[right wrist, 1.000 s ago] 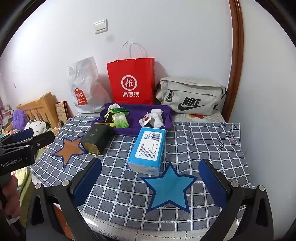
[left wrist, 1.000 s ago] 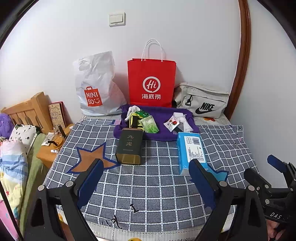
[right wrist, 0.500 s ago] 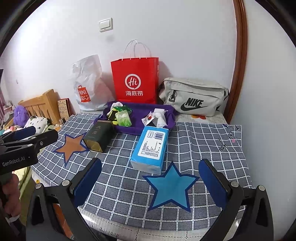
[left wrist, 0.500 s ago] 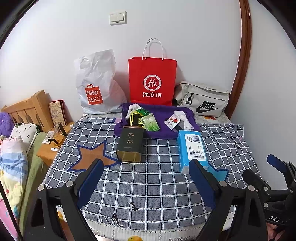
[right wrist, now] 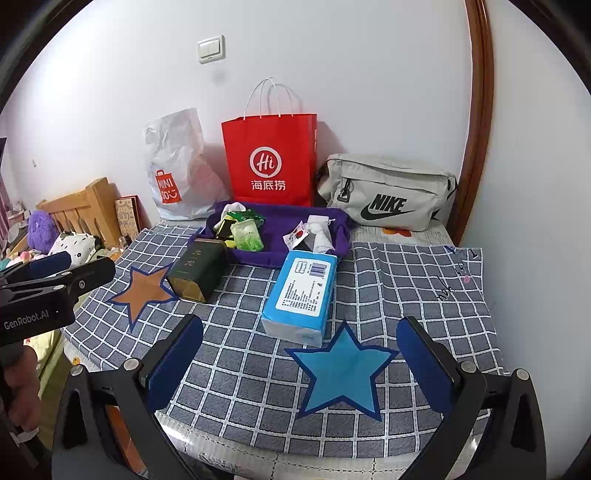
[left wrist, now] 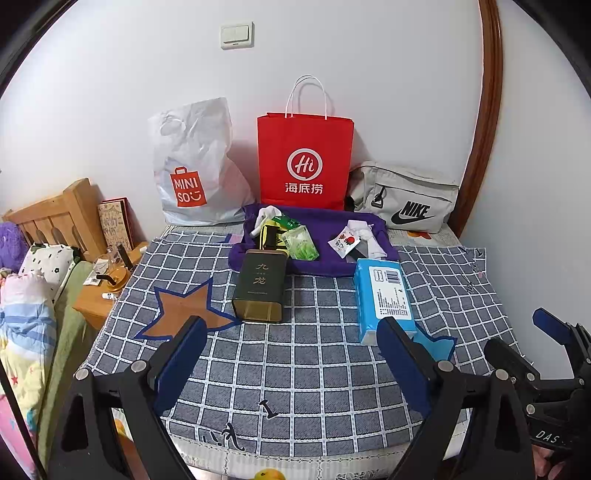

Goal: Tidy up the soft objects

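The blue tissue pack [right wrist: 301, 291], label up, lies flat between purple tray [right wrist: 277, 254] and blue star [right wrist: 341, 369]; left gripper [left wrist: 291, 354] and right gripper [right wrist: 299, 362] hover with fingers wide, holding nothing.

1. A red paper bag [left wrist: 305, 162] stands against the wall at 12 o'clock.
2. A white Miniso plastic bag [left wrist: 195, 166] leans beside it at 11 o'clock.
3. A grey Nike pouch [left wrist: 404, 201] lies at 1 o'clock.
4. A light switch [left wrist: 236, 35] sits high on the wall.
5. A wooden headboard [left wrist: 55, 218] and a small nightstand [left wrist: 98, 299] show at 9 o'clock.
6. A dark tin box [left wrist: 260, 286] lies on the checked cloth [left wrist: 314, 369], touching an orange star patch [left wrist: 183, 310].
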`<state>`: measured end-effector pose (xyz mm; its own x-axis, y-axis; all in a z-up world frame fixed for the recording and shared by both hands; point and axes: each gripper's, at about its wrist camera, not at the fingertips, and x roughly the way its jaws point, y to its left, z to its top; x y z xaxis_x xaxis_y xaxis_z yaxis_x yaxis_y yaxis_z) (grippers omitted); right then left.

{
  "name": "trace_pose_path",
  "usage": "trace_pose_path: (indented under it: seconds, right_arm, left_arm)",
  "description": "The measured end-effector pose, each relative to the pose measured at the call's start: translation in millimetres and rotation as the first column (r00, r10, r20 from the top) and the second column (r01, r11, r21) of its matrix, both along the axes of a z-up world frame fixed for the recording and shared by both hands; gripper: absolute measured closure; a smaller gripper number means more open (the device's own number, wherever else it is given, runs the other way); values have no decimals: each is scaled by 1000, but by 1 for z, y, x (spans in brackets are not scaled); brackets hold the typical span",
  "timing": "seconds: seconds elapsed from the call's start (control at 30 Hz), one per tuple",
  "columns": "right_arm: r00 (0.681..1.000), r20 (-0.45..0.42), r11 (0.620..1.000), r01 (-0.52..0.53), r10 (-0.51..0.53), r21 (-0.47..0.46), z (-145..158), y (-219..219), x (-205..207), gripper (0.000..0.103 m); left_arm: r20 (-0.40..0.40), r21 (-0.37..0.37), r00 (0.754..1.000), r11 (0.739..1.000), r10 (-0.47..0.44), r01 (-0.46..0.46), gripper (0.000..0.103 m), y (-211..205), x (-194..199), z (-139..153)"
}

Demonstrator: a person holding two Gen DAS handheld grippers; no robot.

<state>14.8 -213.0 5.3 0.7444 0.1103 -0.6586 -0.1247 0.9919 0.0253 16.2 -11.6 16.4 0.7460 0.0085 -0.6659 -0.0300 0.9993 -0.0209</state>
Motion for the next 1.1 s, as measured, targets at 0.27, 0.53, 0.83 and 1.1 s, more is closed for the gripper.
trace_pose_path:
  seconds: [0.27, 0.53, 0.83, 1.1]
  right_arm:
    - [1000, 1, 1000, 2, -2, 1, 1, 0, -1, 0]
    - [1000, 3, 1000, 1, -1, 2, 2, -1, -1, 0]
    - [1000, 3, 1000, 1, -1, 1, 3, -2, -1, 0]
    - [1000, 2, 1000, -2, 2, -1, 4, -3, 1, 0]
  left_arm:
    - [-1, -1, 1000, 1000, 1, -1, 10, 1, -1, 0]
    - [-1, -1, 1000, 1000, 4, -4, 10, 1, -1, 0]
    - [-3, -3, 1000, 1000, 2, -2, 10, 1, -1, 0]
    - [-3, -4, 1000, 1000, 5, -5, 10, -1, 2, -4]
